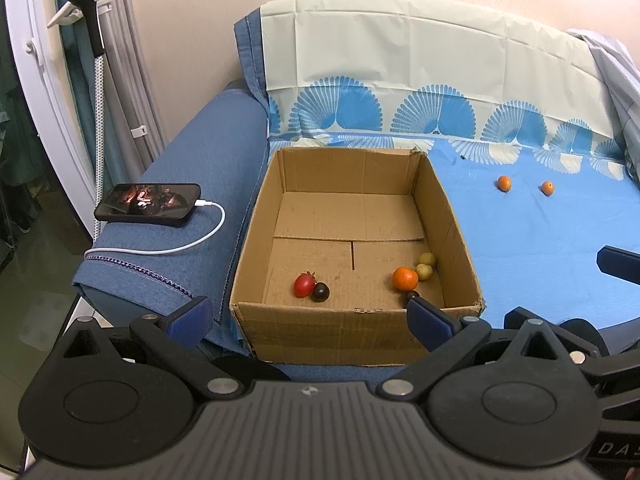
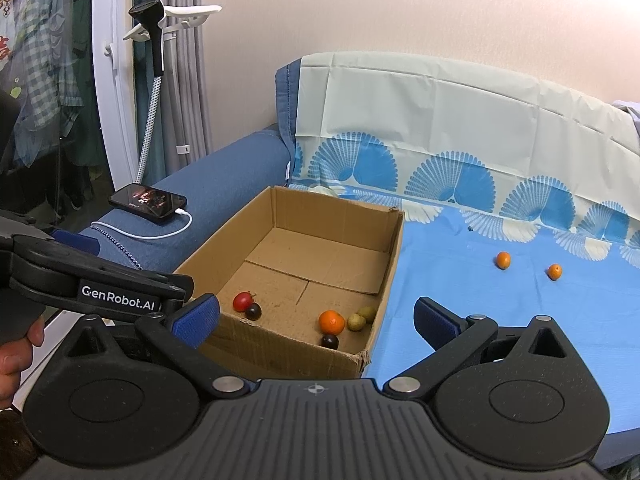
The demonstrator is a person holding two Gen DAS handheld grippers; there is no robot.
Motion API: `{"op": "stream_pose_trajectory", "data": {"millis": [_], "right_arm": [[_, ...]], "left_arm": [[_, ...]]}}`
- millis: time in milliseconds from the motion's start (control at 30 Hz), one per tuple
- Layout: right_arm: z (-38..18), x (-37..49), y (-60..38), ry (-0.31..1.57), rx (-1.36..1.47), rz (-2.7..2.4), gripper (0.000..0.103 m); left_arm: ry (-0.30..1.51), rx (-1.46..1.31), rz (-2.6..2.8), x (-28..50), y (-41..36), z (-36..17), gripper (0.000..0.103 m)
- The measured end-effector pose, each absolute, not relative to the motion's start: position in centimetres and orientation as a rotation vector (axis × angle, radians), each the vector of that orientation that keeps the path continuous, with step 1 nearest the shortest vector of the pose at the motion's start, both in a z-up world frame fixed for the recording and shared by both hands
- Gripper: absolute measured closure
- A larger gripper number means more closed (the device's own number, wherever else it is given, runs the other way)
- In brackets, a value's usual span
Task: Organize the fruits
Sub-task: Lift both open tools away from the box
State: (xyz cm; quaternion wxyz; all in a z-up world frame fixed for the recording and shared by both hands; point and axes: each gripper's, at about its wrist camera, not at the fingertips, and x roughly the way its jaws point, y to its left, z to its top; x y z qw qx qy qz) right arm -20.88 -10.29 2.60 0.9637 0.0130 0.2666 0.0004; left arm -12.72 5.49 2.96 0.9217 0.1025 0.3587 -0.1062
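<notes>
Looks mostly done. The cardboard box [image 1: 352, 312] on the sofa seat already holds six fruits along its near wall: a red tomato [image 1: 304, 284] touching a dark grape [image 1: 321, 291], plus a tangerine [image 1: 405, 278], two greenish ones and another grape in the near right corner. Two small oranges [image 2: 503, 260] still sit on the blue cloth [image 2: 480, 320], well apart from the box. Left gripper [image 1: 310, 314] and right gripper [image 2: 316, 318] both have fingers spread wide, holding nothing.

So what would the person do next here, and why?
Probably reach the right gripper forward and to the right toward the nearer small orange fruit on the blue cloth. Two small orange fruits lie outside the cardboard box, which already holds the others, and both grippers are open and holding nothing.
</notes>
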Motion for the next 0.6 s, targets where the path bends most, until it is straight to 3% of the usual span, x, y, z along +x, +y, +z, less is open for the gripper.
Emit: {"op": "stream_pose_trajectory", "data": {"millis": [600], "right_arm": [[0.8, -19.4, -12.8, 0.576, 0.112, -0.016, 0.001]], "left_arm": [[0.827, 0.253, -0.218, -10.3, 2.7, 1.5, 0.0]]}}
